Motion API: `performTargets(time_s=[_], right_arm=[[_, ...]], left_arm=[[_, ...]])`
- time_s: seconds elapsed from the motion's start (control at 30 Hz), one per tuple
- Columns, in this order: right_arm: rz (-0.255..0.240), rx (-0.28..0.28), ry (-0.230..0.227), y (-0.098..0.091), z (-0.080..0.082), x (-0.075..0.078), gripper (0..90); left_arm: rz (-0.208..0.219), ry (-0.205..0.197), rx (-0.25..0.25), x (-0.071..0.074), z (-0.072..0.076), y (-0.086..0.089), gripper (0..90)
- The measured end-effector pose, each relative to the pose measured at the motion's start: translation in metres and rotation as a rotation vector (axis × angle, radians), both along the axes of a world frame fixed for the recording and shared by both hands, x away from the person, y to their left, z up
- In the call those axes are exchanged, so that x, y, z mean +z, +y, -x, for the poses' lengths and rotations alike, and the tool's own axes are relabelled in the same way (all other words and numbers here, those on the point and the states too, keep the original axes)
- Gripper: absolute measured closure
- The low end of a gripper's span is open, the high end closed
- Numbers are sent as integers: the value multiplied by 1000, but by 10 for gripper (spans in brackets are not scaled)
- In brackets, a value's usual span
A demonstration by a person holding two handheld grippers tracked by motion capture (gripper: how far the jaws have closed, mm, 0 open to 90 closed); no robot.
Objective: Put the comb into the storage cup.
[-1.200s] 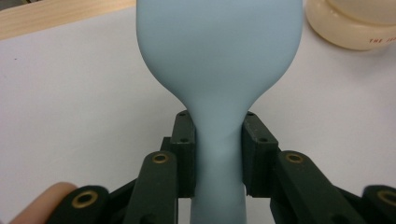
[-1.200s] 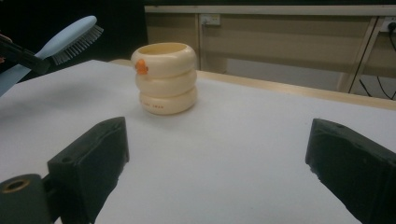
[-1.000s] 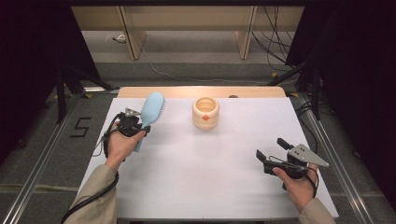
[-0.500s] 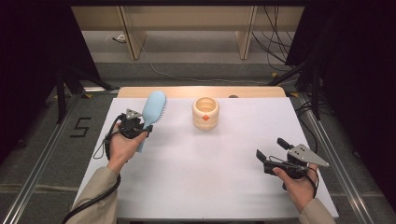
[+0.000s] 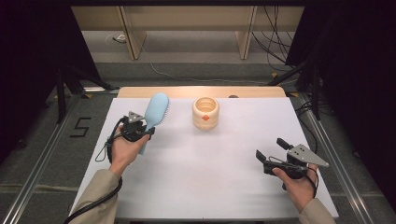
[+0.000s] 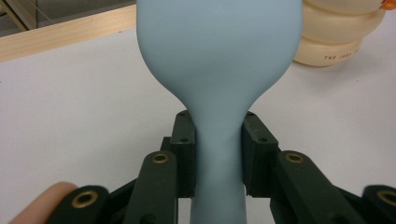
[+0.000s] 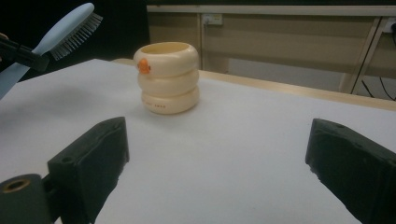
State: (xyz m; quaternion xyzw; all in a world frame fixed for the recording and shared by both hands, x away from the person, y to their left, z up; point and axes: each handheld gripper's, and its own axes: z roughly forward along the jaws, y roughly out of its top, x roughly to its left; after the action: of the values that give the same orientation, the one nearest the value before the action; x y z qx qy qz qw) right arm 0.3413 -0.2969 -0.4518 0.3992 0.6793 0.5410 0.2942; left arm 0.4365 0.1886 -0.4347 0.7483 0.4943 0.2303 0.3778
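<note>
Holding the light blue brush (image 5: 155, 113) by its thin handle, the left gripper (image 5: 138, 129) has its two black jaws pressed on the handle from both sides. In the left gripper view the brush (image 6: 219, 70) rises straight up out of the jaws, and its wide head gets big just past them. In the right gripper view the brush (image 7: 56, 35) is lifted off the table, tilted, with its dark bristles facing down and toward the cup. The person's left hand (image 5: 122, 151) is wrapped around the gripper, just behind the jaws, and a black cable hangs from it along the tan sleeve (image 5: 95, 198).

Just past the brush head, off to one side of the left gripper, stands a cream cup (image 5: 205, 113). It looks like three fat rings stacked up, with a small orange spot near the top. It stands upright on the white table (image 5: 201, 177), not touching the brush.

The right gripper (image 5: 272, 151) is well apart from the brush, across the table. Its jaws are spread wide with nothing between them. In the right gripper view the cup (image 7: 167, 77) stands ahead of these jaws, a bit to their left. The right hand (image 5: 299, 184) holds it low over the table.

A pale wooden edge (image 5: 201, 91) runs along the far side of the table, beyond the cup.
</note>
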Motion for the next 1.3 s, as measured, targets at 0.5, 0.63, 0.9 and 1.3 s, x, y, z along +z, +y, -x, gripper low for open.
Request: performTargets(time_s=[0.5,0.63,0.9,1.3], right_arm=[[-1,3,4,1,0,-1,70],[0,3,5,1,0,-1,70],[0,4,5,1,0,-1,70],[3,10,7,3,-1,-1,70]], left_arm=[[29,-41,-15,7,5,-9,697],[33,-47,-21,7,6,-10,697],[34,-57,-28,8,7,-13,697],[48,-69,-40,10,9,-18,697]])
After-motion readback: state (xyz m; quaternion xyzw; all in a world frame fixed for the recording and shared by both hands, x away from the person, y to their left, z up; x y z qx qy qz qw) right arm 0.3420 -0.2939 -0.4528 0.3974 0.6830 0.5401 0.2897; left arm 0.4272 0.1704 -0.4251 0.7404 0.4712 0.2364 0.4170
